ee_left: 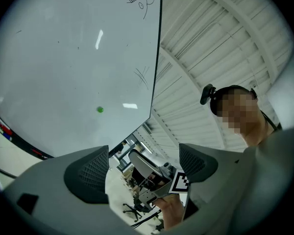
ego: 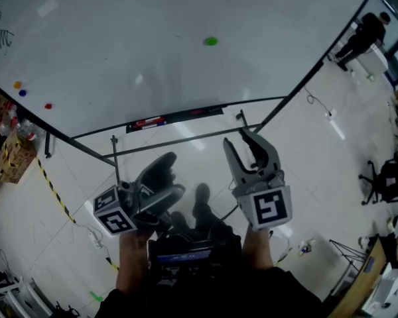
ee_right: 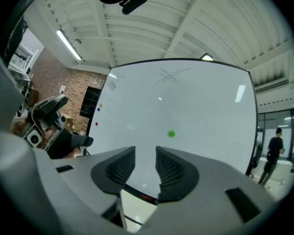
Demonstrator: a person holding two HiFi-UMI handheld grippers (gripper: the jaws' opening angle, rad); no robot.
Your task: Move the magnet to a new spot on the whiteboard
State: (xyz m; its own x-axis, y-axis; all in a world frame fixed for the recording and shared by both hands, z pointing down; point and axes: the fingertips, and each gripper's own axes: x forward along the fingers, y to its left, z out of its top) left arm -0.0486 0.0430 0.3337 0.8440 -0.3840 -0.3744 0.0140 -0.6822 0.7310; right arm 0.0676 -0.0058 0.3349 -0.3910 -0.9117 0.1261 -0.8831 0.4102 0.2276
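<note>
- The whiteboard [ego: 152, 45] fills most of the head view. Its surface is mostly bare, with a few pen scribbles near the left edge and a tray along the bottom edge.
- We judge the task to be at its very start. Both grippers are held below the bottom edge, well apart from the magnet, so the reach has not begun.
- The right gripper [ego: 239, 138] points up at the board. Its jaws stand a narrow gap apart, with nothing between them.
- The left gripper [ego: 169, 177] lies turned sideways. Its jaws are spread wide and hold nothing.
- The right gripper looks better placed for the next move, since the magnet sits just above its jaw gap in its own view. We expect that move to call for a raise to the board, a pinch on the magnet's rim, and a pull against the board's hold.
- The magnet [ego: 211, 42] is a small green disc, flat on the board. It sits near the middle, well apart from every edge and from three small coloured magnets [ego: 21, 93] by the left edge.
</note>
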